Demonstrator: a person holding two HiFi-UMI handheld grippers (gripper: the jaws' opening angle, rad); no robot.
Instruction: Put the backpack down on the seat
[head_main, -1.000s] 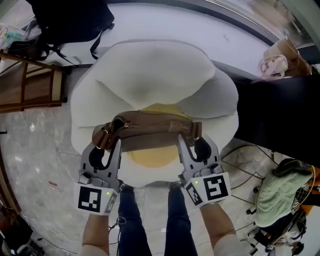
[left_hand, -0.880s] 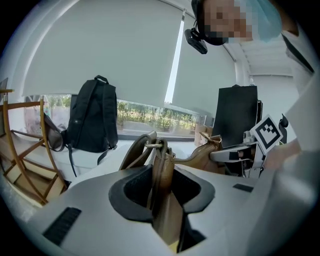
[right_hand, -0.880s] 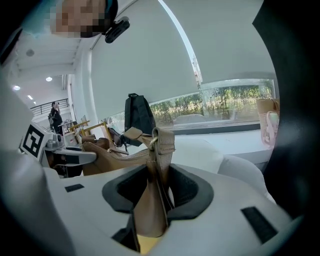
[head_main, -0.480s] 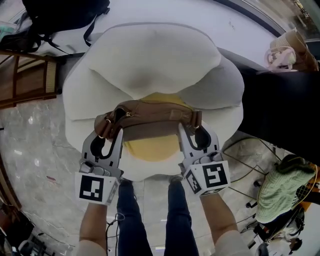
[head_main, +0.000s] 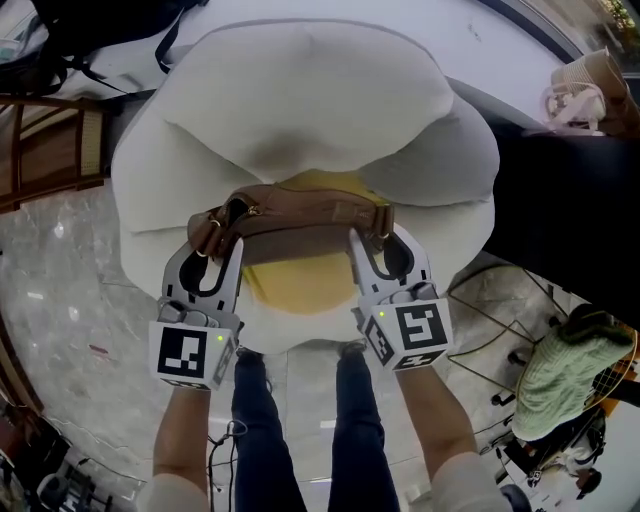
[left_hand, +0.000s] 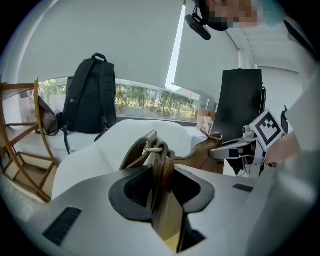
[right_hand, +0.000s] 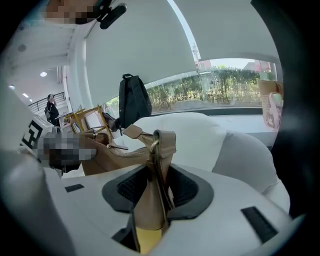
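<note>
Left gripper and right gripper are clamping the backpack ends, fingers part-closed on leather; they should be lowering evenly onto the seat.

Backpack has been brought down a fair bit by the 2 grippers, left gripper and right gripper, closer to the seat's yellow cushion.

Tan-brown backpack w/ gold-tone rings; white seat, yellow cushion; black bag far left; grey marbled floor.
</note>
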